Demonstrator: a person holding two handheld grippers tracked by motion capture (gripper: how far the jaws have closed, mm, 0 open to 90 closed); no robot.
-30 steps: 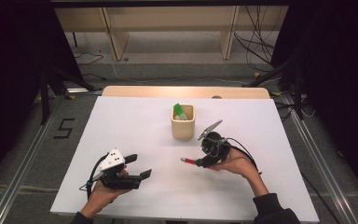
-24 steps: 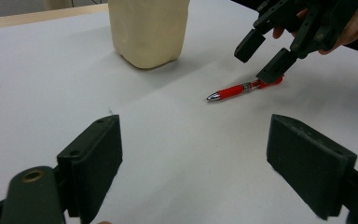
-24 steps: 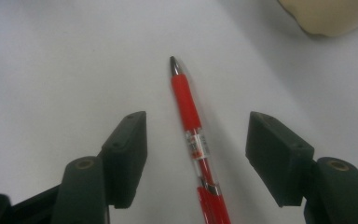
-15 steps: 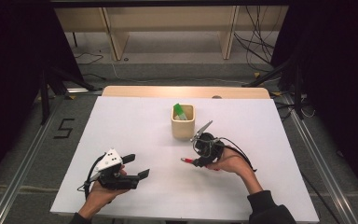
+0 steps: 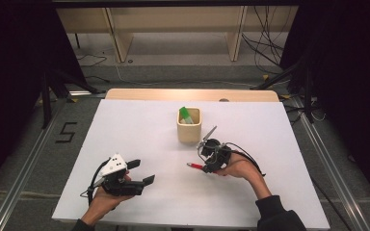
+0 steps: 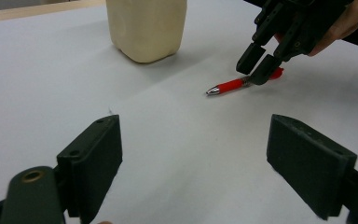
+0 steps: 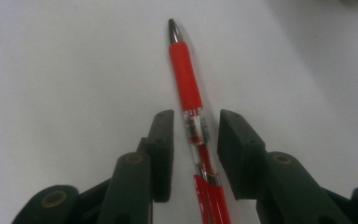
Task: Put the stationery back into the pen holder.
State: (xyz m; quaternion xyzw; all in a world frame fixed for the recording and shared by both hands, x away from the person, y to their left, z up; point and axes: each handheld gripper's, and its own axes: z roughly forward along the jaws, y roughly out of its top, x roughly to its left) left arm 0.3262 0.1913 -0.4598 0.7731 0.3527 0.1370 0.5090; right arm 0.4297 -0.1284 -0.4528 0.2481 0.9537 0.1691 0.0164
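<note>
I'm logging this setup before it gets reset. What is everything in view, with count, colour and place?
Red ballpoint pen with a silver tip: one, red, lying flat on the table between the right gripper's jaws, which have just been closing; small gaps remain at both pads.
Beige square holder: one, beige, standing mid-table beyond the pen.
Green marker: one, green, upright inside the holder.
White table: one, white top with a wooden far edge.
Black mark shaped like a 5: one, on the floor left of the table.
Left gripper: one, black with a white top plate, open, near the front left.
Right gripper: one, black, over the pen.
Hands: two, one holding each gripper.
</note>
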